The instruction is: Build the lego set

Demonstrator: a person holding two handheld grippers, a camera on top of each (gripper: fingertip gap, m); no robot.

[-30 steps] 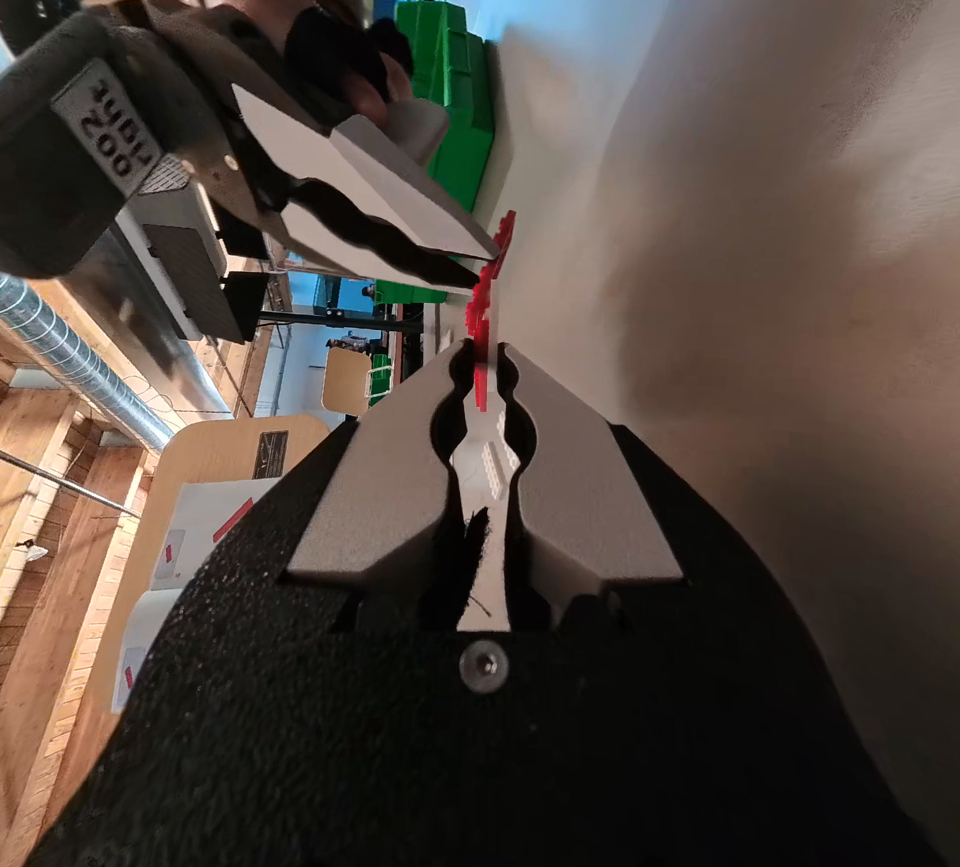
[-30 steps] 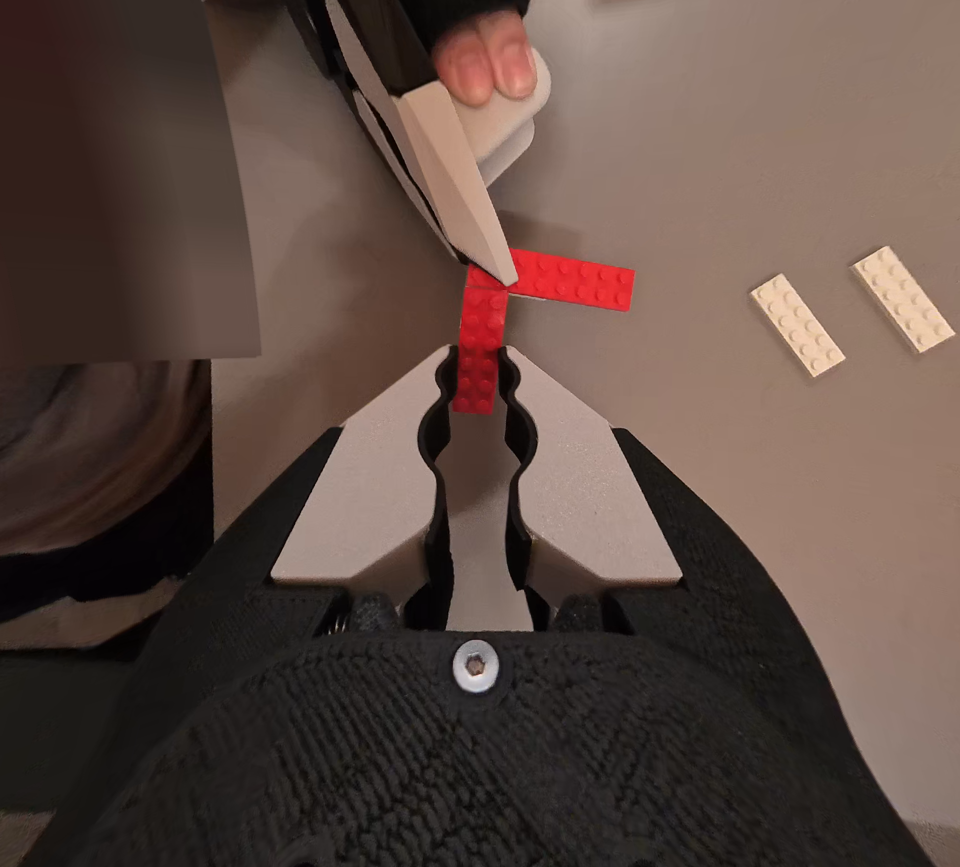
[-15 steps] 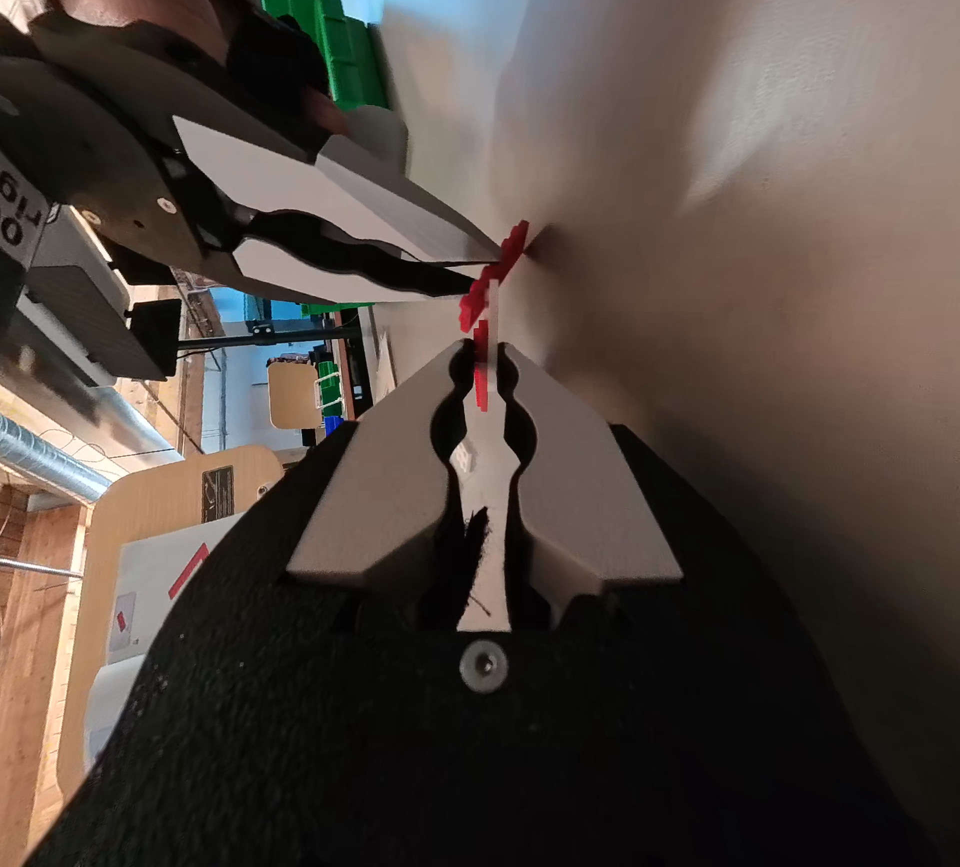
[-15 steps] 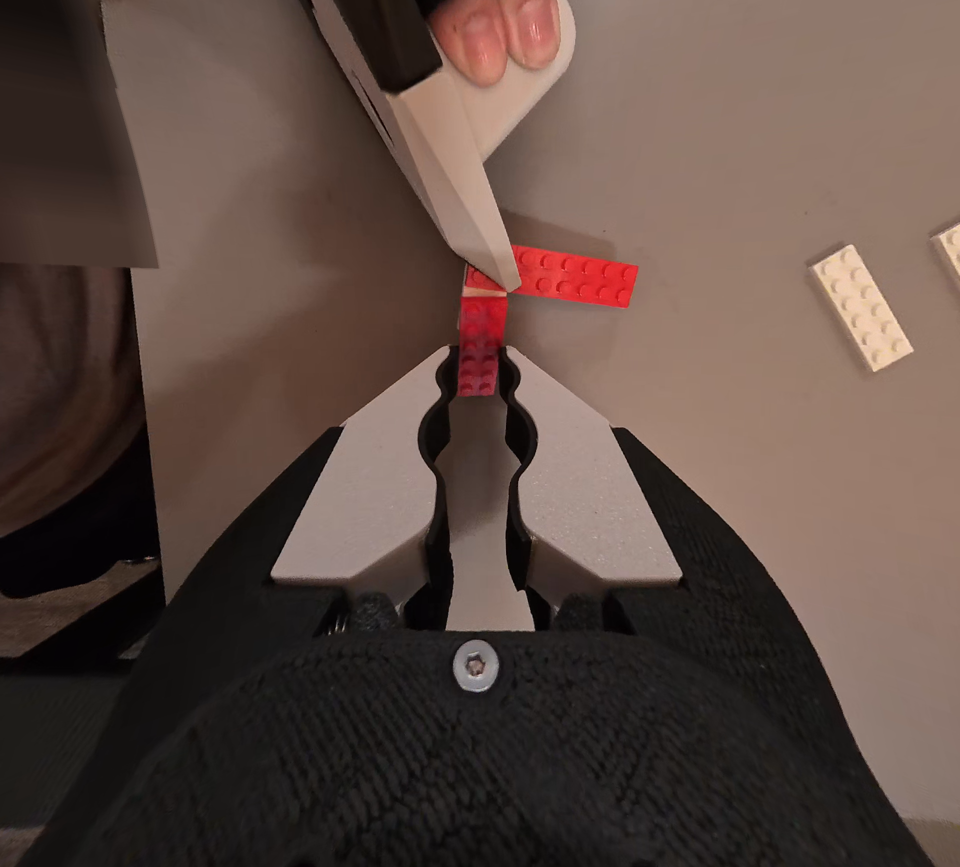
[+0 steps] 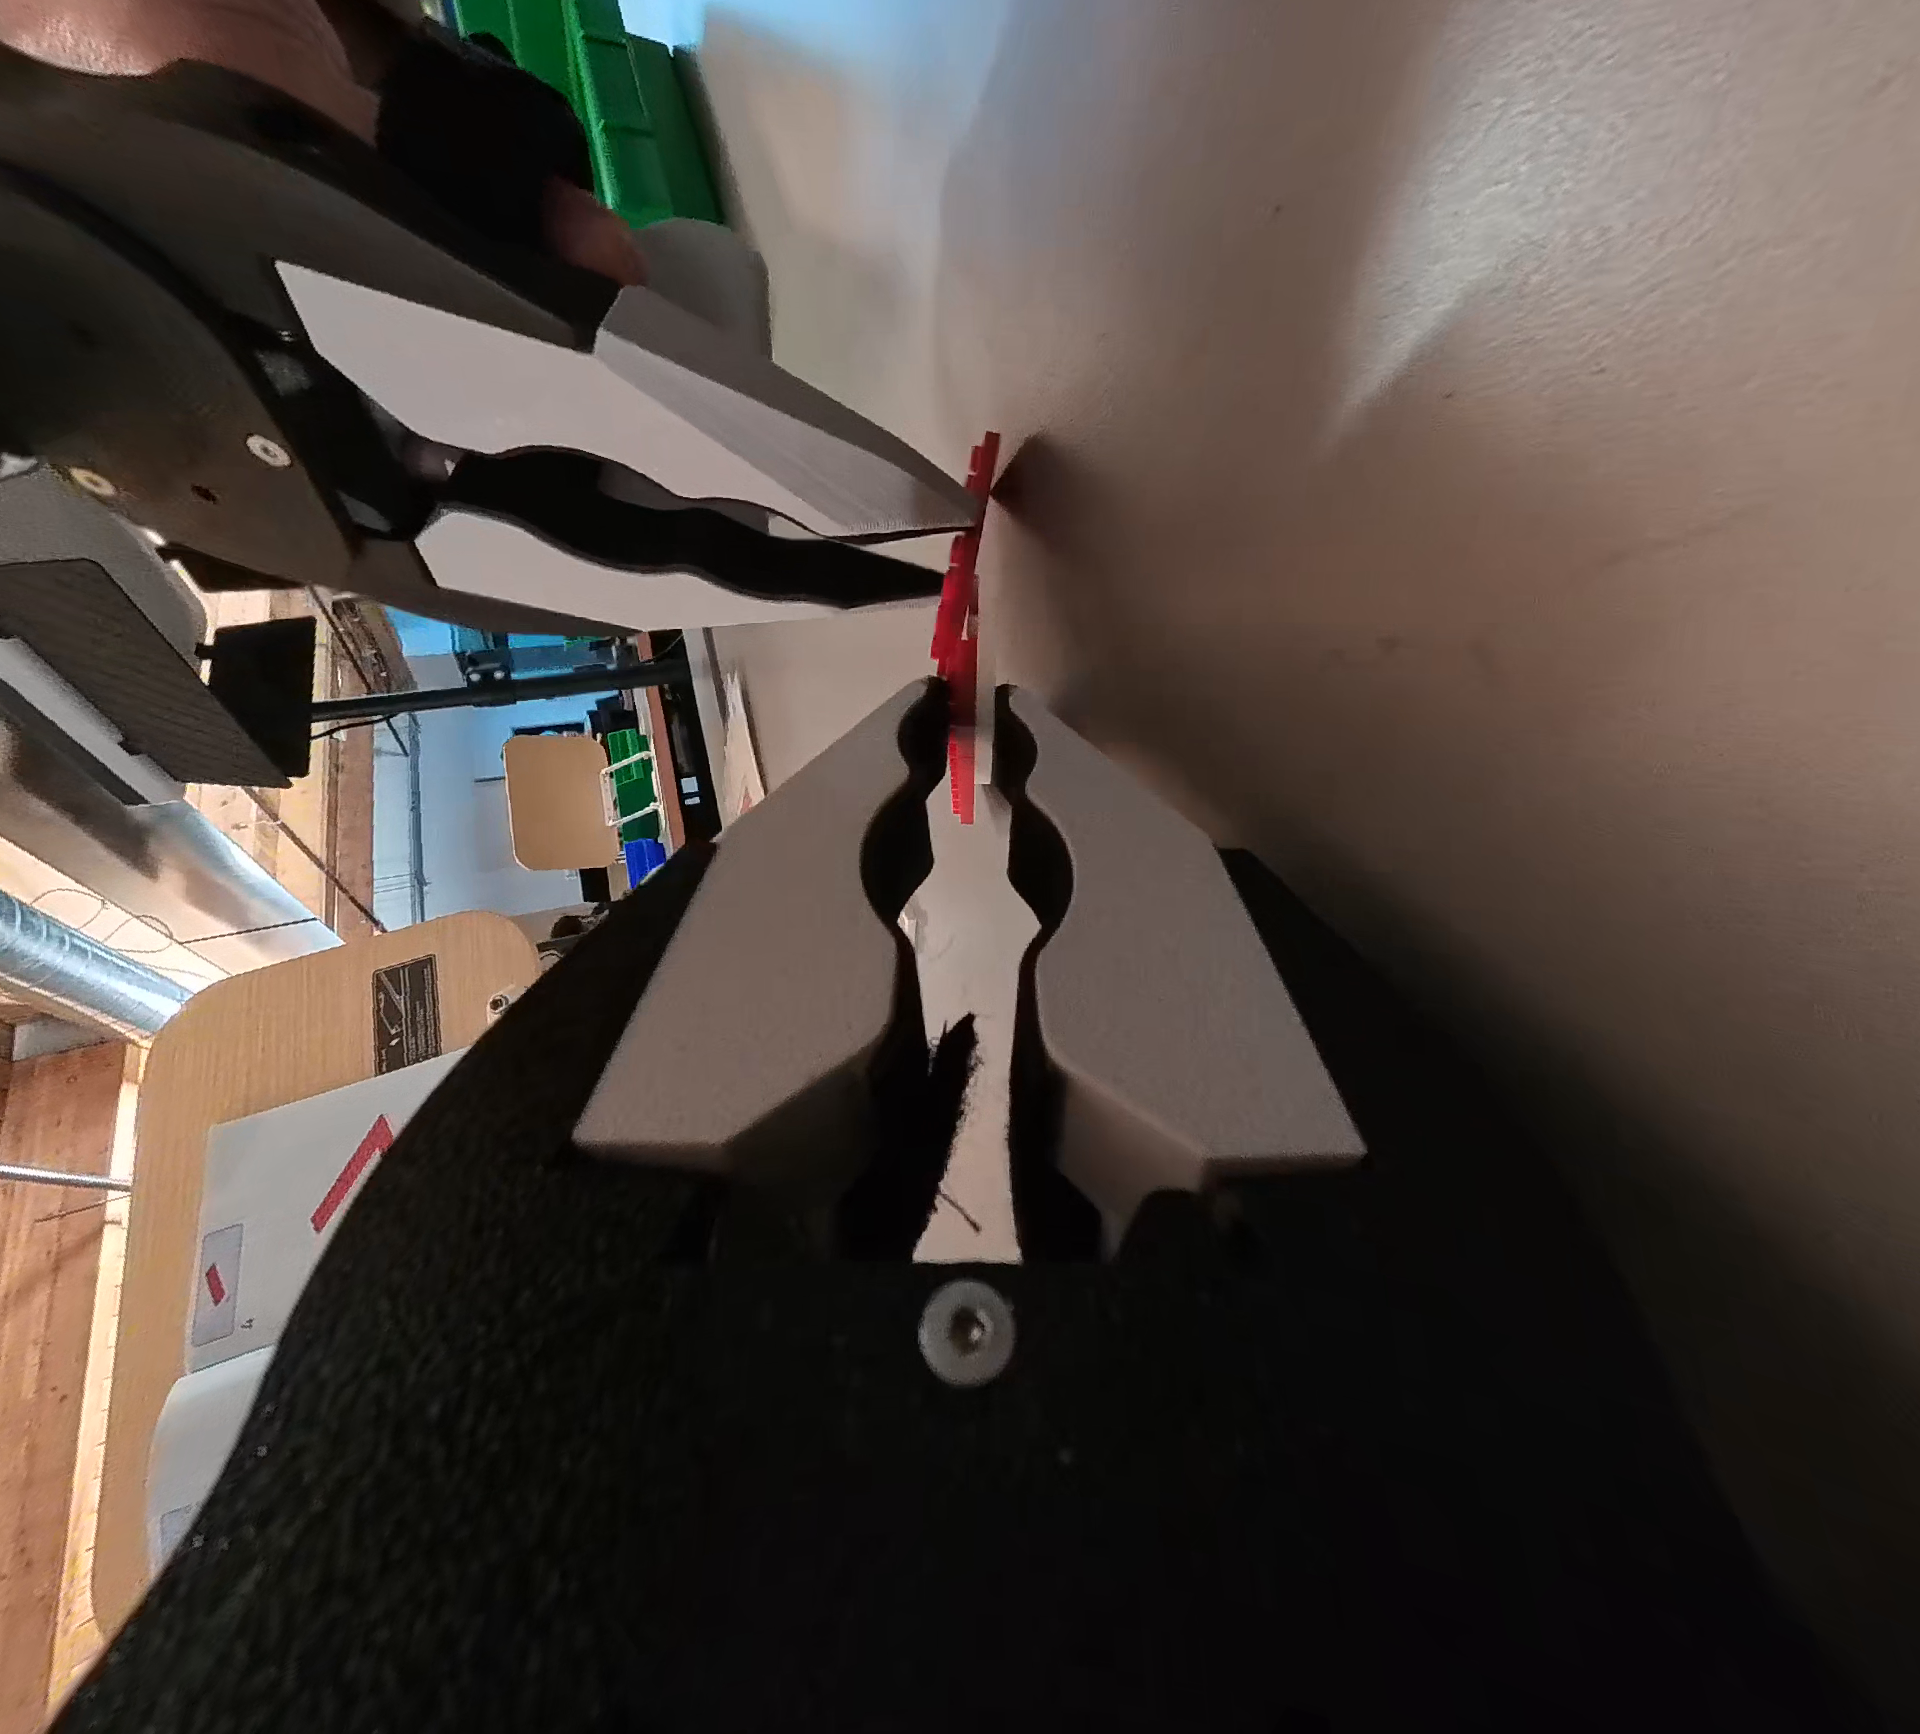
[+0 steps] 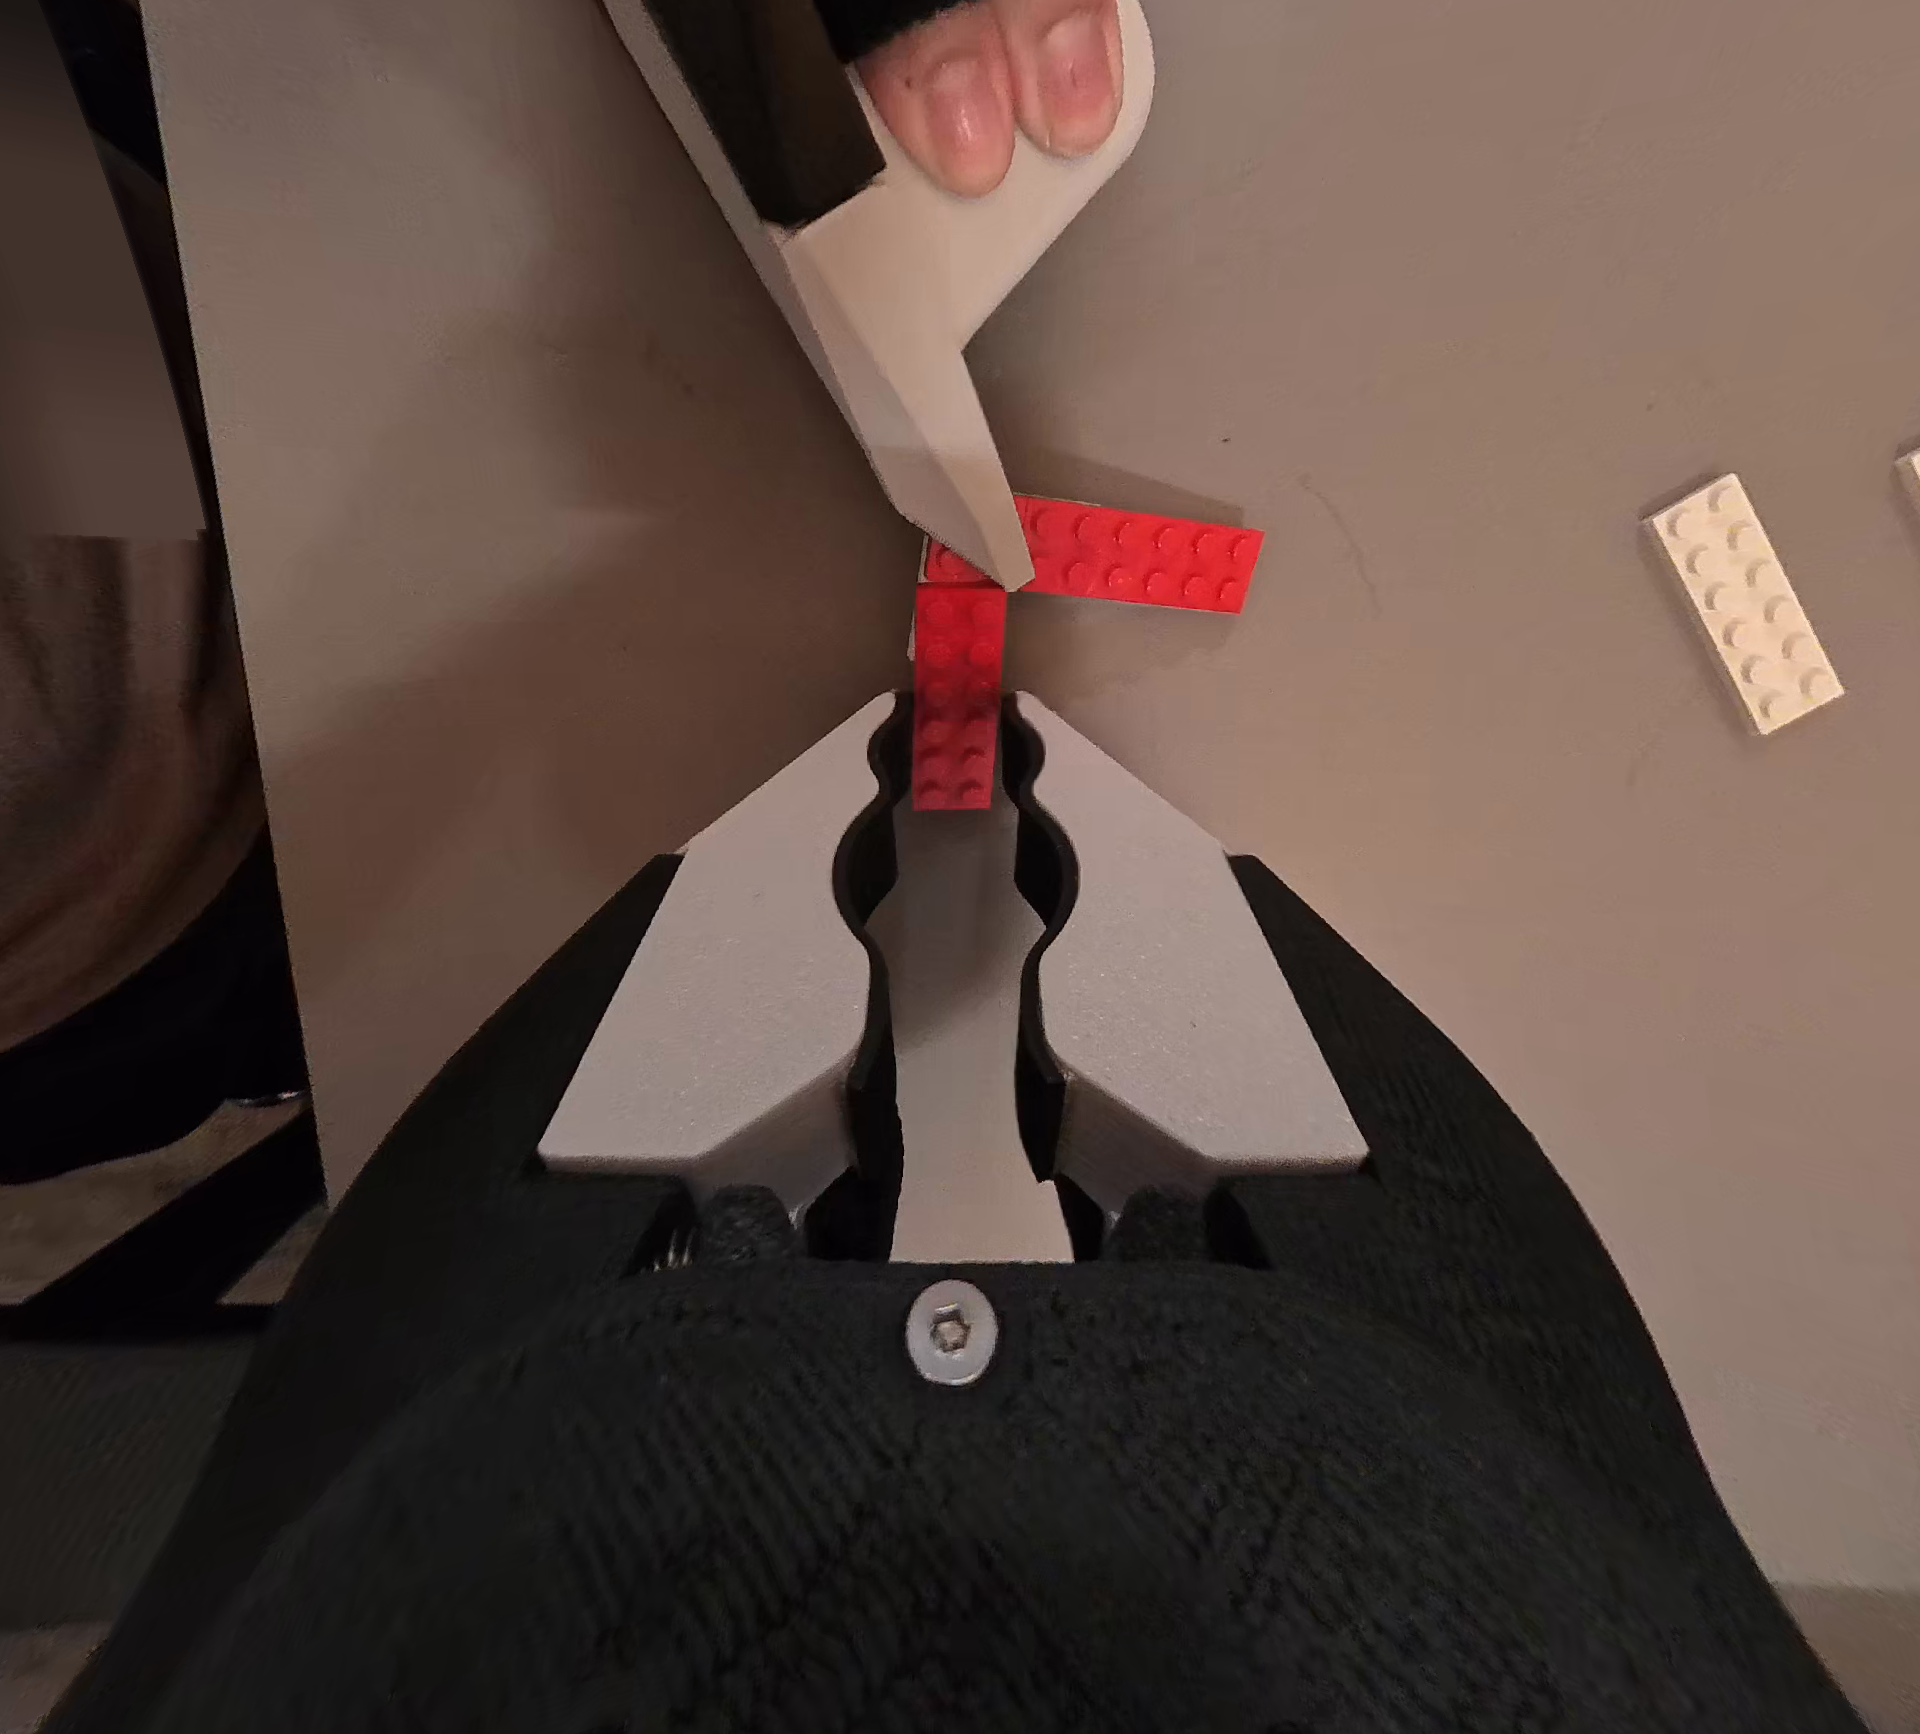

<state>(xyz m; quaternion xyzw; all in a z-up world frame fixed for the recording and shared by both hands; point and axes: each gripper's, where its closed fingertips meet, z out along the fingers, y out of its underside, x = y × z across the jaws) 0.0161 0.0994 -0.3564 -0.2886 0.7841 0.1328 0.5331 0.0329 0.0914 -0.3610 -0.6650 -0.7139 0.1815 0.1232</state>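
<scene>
Grey tabletop (image 6: 1455, 178), two red plates meeting in an L. Right gripper (image 6: 956, 697) clamps the short red plate (image 6: 956, 697); left gripper (image 6: 997, 567), fingers together, presses the corner of the long red plate (image 6: 1143, 567). White plate (image 6: 1745, 604) lies well right. Press straight down, keep studs aligned.

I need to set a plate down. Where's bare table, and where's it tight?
Bare table lies beyond the far red plate, and between it and the white plate; also right of the right hand-held gripper. Crowded at the red joint, where the left hand-held gripper and near red plate meet.
</scene>
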